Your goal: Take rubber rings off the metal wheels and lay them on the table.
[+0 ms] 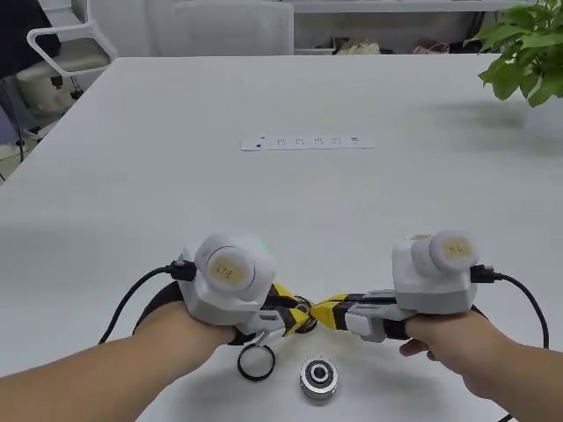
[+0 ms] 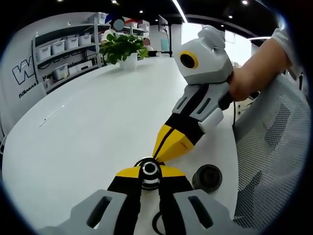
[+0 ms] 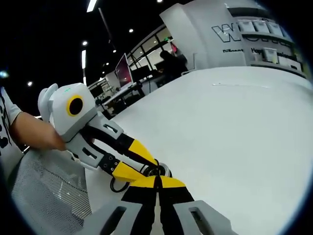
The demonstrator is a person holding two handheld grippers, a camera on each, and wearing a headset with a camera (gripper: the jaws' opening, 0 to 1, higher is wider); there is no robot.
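A small metal wheel [image 1: 303,310] with a black rubber ring around it is held just above the white table [image 1: 281,211]. My left gripper [image 1: 293,318] is shut on the wheel [image 2: 149,170], one jaw on each side. My right gripper [image 1: 318,314] comes in from the opposite side with its jaws shut together [image 3: 157,180], the tips pinching the ring's edge at the wheel [image 3: 159,171]. A loose rubber ring [image 1: 256,362] lies on the table in front of the left gripper. Beside it lies a second wheel [image 1: 318,376].
A white power strip [image 1: 306,141] lies flat in the middle of the table. A potted plant [image 1: 523,53] stands at the far right corner. A chair [image 1: 66,48] stands beyond the far left edge, and a mesh chair back [image 2: 274,161] is close behind me.
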